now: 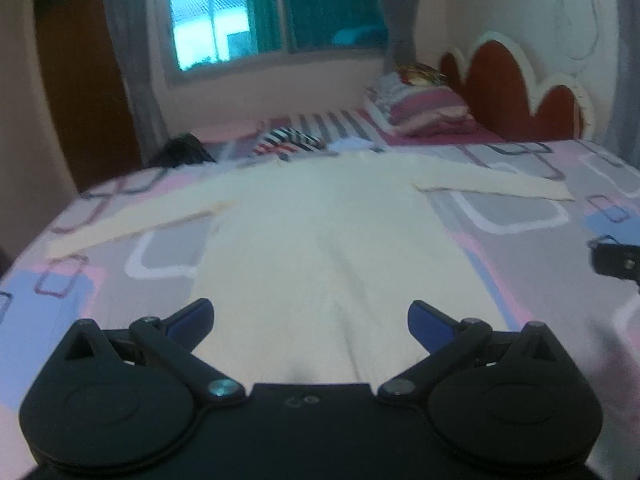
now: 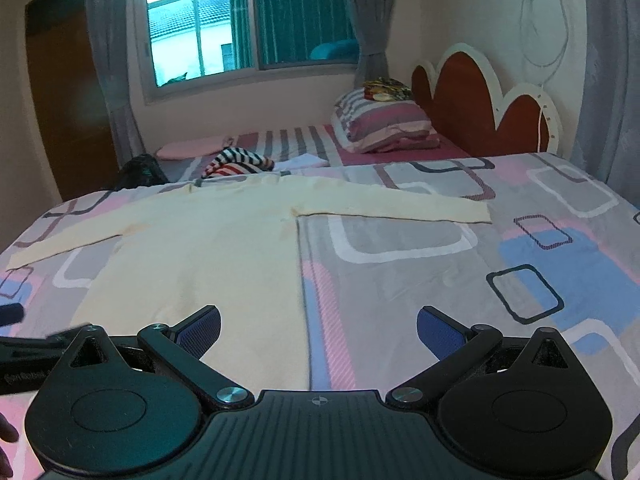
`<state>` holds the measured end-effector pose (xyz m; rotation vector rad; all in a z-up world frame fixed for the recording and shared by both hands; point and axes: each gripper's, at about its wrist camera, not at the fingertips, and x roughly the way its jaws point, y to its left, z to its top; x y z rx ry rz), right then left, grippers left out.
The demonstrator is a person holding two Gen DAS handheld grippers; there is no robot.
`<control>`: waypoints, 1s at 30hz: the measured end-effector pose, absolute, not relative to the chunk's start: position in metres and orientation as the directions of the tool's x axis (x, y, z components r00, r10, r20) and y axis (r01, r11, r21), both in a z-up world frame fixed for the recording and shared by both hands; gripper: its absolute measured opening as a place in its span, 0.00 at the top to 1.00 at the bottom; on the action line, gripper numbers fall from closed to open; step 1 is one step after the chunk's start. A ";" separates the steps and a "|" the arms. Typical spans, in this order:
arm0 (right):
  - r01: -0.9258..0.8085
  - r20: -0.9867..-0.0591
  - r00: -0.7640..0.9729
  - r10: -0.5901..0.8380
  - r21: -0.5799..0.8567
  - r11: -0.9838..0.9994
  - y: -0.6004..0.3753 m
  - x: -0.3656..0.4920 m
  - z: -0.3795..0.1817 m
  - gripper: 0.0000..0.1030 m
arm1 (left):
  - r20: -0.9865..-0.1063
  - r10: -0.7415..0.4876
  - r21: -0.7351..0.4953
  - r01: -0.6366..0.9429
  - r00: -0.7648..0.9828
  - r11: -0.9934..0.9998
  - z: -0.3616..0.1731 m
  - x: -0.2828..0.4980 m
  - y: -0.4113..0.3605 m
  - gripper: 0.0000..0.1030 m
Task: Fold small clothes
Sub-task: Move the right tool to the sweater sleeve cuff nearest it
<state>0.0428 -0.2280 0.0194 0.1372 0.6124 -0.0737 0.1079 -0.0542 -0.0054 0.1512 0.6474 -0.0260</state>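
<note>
Both pairs of jaws stand spread wide with nothing between them. On the left gripper (image 1: pixel 310 322), the blue-padded fingers (image 1: pixel 192 318) hang over the near hem of a pale cream long-sleeved knit top (image 1: pixel 320 220), which fills the gap between the jaws and runs straight ahead of them. On the right gripper (image 2: pixel 318 328), the left-hand jaw sits over the hem corner of the same top (image 2: pixel 200 248), while the right-hand jaw is over bare bedspread (image 2: pixel 400 280), a grey cover printed with pink, blue and white rounded rectangles. The garment's side edge runs forward from just inside the gap of these jaws.

Ahead of the jaws the top lies flat on the bed, body toward the grippers and neck away, with both sleeves stretched out sideways: one reaches left past the left gripper's jaws, the other reaches right, ending well beyond the right gripper's right-hand jaw.

Beyond the neckline, farther from the jaws, a crumpled striped garment in black, white and red (image 2: pixel 240 166) lies beside a small folded white cloth (image 2: pixel 304 160). Left of these sits a dark bundle (image 2: pixel 140 174) at the bed's far edge. Farther right, striped pink and grey pillows (image 2: pixel 384 124) are stacked against a red scalloped headboard with a white border (image 2: pixel 480 100). At the back, a window with teal curtains (image 2: pixel 248 20) is set in the wall.
</note>
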 end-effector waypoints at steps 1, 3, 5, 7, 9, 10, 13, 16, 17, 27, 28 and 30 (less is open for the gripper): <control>0.116 -0.582 0.813 -0.033 0.105 0.988 -0.231 0.047 0.019 0.00 | -0.600 0.029 0.141 0.070 0.799 0.988 -0.006 0.112 -0.055 0.00; 0.125 -0.590 0.806 -0.042 0.100 0.987 -0.236 0.053 0.017 0.00 | -0.608 0.018 0.138 0.084 0.794 0.987 -0.007 0.120 -0.057 0.00; 0.133 -0.595 0.802 -0.051 0.095 0.987 -0.240 0.059 0.016 0.00 | -0.622 -0.008 0.112 0.099 0.783 0.989 -0.009 0.131 -0.056 0.00; 0.137 -0.598 0.800 -0.056 0.091 0.986 -0.244 0.063 0.015 0.00 | -0.618 -0.035 0.064 0.095 0.786 0.993 -0.008 0.136 -0.050 0.00; 0.145 -0.599 0.798 -0.065 0.087 0.986 -0.248 0.068 0.014 0.00 | -0.607 -0.020 0.047 0.061 0.795 0.997 -0.009 0.142 -0.046 0.00; 0.152 -0.599 0.798 -0.070 0.087 0.985 -0.251 0.070 0.014 0.00 | -0.599 -0.015 0.045 0.052 0.801 0.998 -0.009 0.145 -0.044 0.00; 0.175 -0.600 0.795 -0.087 0.089 0.981 -0.261 0.079 0.011 0.00 | -0.542 -0.029 0.044 0.062 0.840 0.997 -0.012 0.152 -0.041 0.00; 0.200 -0.597 0.795 -0.109 0.089 0.976 -0.272 0.089 0.011 0.00 | -0.563 -0.051 0.047 0.094 0.825 0.994 -0.017 0.167 -0.043 0.00; 0.209 -0.597 0.794 -0.115 0.089 0.974 -0.275 0.092 0.010 0.00 | -0.578 -0.074 0.006 0.094 0.813 0.996 -0.017 0.172 -0.040 0.00; 0.253 -0.600 0.784 -0.159 0.076 0.964 -0.304 0.129 0.002 0.00 | -0.565 -0.061 -0.047 0.042 0.823 0.998 -0.020 0.205 -0.023 0.00; 0.257 -0.600 0.783 -0.164 0.072 0.964 -0.306 0.133 0.000 0.00 | -0.566 -0.055 -0.058 0.027 0.822 0.998 -0.021 0.210 -0.022 0.00; 0.264 -0.602 0.780 -0.171 0.068 0.962 -0.313 0.143 -0.003 0.00 | -0.573 -0.016 -0.035 -0.005 0.819 0.999 -0.023 0.221 -0.022 0.00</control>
